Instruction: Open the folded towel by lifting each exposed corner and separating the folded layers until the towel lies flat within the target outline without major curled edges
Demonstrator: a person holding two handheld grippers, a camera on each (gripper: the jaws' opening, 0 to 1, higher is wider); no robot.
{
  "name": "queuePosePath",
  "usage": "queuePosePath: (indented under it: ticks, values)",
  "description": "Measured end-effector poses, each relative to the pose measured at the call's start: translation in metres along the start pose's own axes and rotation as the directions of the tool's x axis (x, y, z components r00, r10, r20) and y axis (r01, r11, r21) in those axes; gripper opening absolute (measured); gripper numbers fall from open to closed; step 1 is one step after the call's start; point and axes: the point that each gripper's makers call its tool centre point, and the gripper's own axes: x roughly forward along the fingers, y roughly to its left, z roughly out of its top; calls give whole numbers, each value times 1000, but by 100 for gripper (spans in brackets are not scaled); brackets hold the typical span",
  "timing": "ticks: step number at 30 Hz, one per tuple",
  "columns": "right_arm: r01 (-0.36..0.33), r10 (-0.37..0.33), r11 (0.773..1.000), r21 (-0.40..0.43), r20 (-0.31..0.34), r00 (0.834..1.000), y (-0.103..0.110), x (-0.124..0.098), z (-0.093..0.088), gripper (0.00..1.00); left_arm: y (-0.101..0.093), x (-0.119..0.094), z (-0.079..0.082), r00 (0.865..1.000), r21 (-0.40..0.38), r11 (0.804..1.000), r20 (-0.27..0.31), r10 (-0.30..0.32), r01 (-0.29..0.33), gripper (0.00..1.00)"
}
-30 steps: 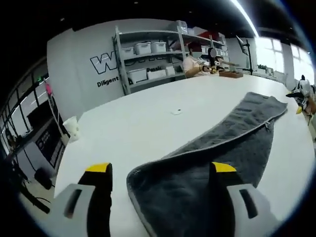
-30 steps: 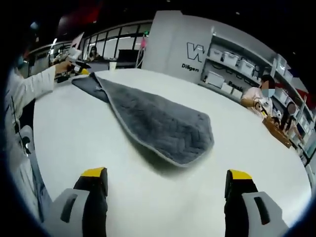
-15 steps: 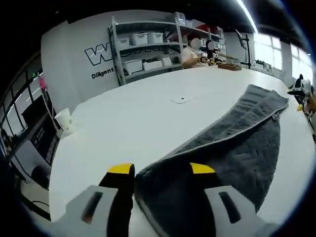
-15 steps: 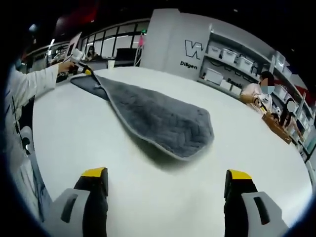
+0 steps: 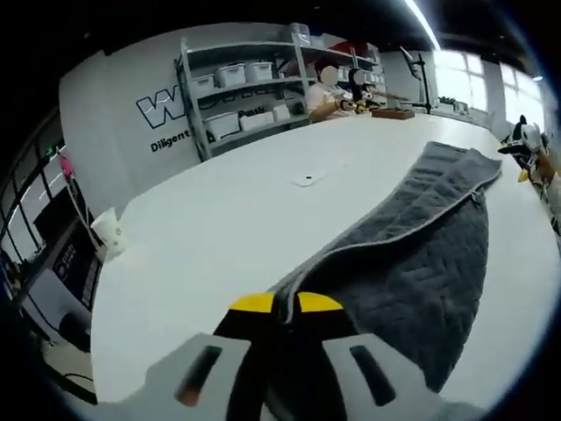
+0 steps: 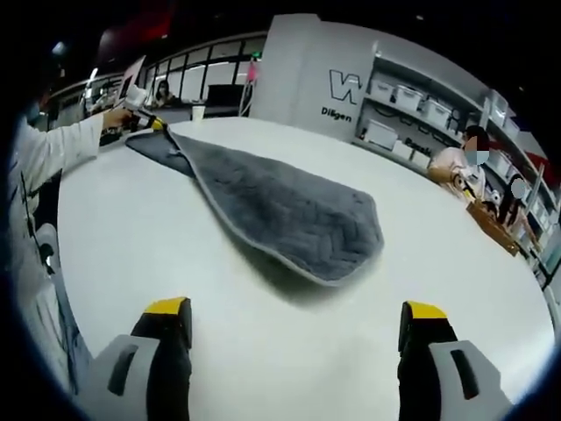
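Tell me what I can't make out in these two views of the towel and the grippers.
- Left gripper view: the left gripper is closed on the towel; the jaws cover the pinched edge, so the number of layers held is unclear.
- Right gripper view: the towel's far end is too small and partly behind the left gripper.
- Target outline: none can be made out on the white table.
- Wall lettering: cut off by the shelves.

The left gripper view sits low at the towel's [image 5: 412,254] near end, right on it, facing along it toward the shelves [image 5: 254,88] at 12 o'clock. The right gripper view hovers near the far end, looking back. Both share towel, white counter [image 6: 289,351] and shelves.
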Motion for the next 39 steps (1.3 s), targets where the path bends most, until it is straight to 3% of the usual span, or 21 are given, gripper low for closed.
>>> queuePosePath:
  ticks: [6,19,39]
  values:
    - [-2,2,1000,-5,7,1000,2,-3,4,98,-6,-14,3,1000,-21,1000,0,-1,1,4]
    - [-17,17,1000,-14,17,1000,7,-7,10,99,-27,-60,15,997,-34,999,67,-27,30,4]
    - [-24,25,999,-39,23,999,13,-12,16,99,-85,-129,5,991,16,997,101,-82,81,4]
